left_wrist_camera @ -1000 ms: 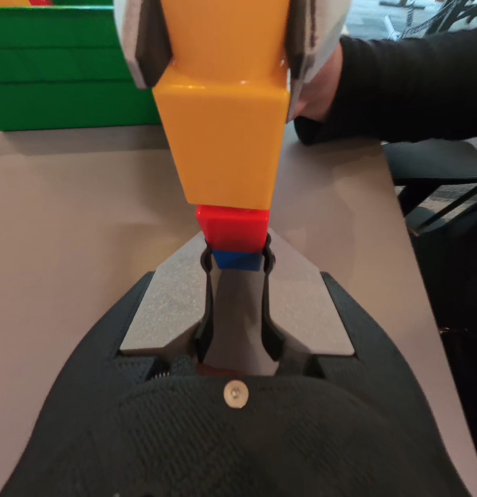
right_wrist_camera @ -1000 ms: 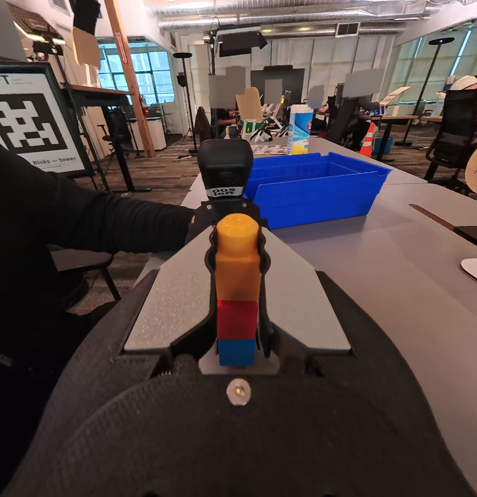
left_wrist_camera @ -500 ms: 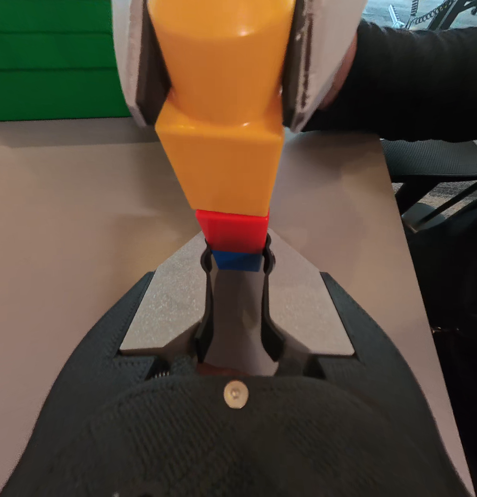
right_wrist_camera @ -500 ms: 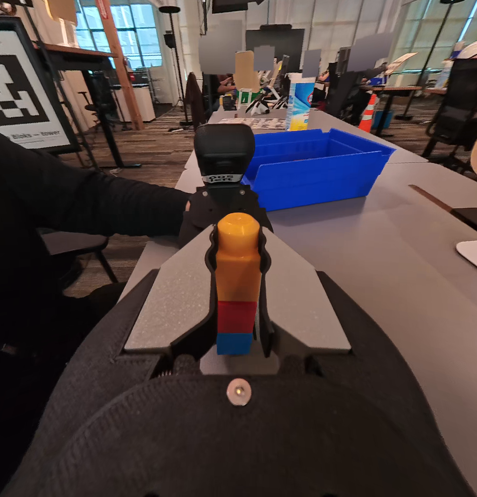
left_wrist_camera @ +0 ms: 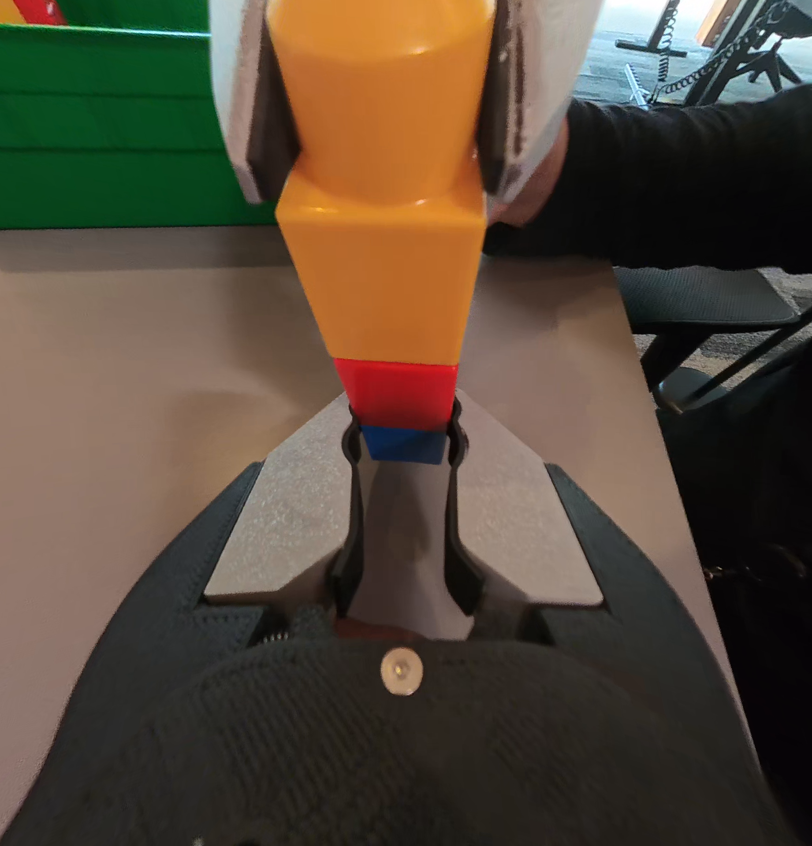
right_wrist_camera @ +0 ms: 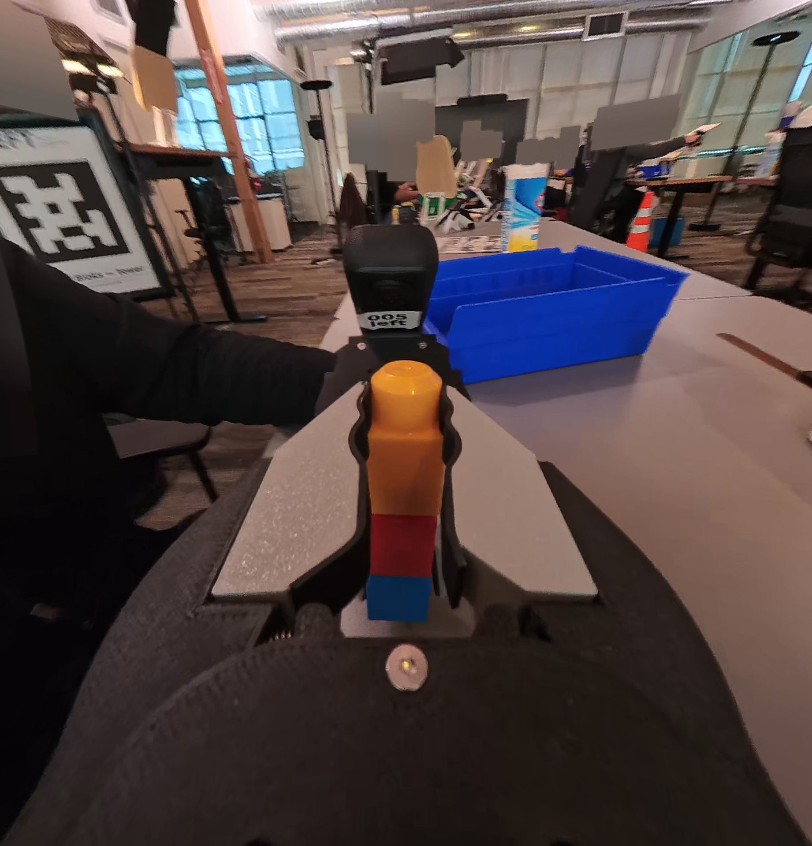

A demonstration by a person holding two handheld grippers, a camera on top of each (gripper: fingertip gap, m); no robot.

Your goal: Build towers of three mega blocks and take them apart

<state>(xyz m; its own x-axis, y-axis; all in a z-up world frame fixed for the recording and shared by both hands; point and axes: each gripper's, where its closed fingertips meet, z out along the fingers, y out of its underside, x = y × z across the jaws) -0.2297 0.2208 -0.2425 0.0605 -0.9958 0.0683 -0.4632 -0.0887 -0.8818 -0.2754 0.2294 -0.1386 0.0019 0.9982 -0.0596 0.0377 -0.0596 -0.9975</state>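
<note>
Here, two hand-held grippers share one tower of three stacked mega blocks, held level above the table [left_wrist_camera: 120,412] and off its surface.

Left gripper [left_wrist_camera: 404,425] — fingertips clenched on the tower's lower end, pinching the red block [left_wrist_camera: 397,391] and the blue block [left_wrist_camera: 404,446] where they meet. One blue block, at the near end; one red block, in the middle.

Right gripper [right_wrist_camera: 404,412] — closed on the opposite end, its fingers gripping the orange block [right_wrist_camera: 404,458] at the round stud and upper body. One orange block, the longest of the three; in the left wrist view it fills the top centre with the right gripper's two pads either side of its stud. In the right wrist view the red and blue blocks lie back between that gripper's fingers toward its base.

One black sleeve [left_wrist_camera: 692,183] runs in from the right behind the right gripper in the left wrist view; another black sleeve [right_wrist_camera: 189,371] reaches to the left gripper's body in the right wrist view.

One green bin [left_wrist_camera: 97,128] at the table's far left edge, with a red and a yellow piece showing above its rim.

One blue bin [right_wrist_camera: 555,320] beyond the grippers in the right wrist view, one cylindrical canister [right_wrist_camera: 523,210] behind it.

One board with a black-and-white square marker [right_wrist_camera: 60,210] stands off the table at left.
</note>
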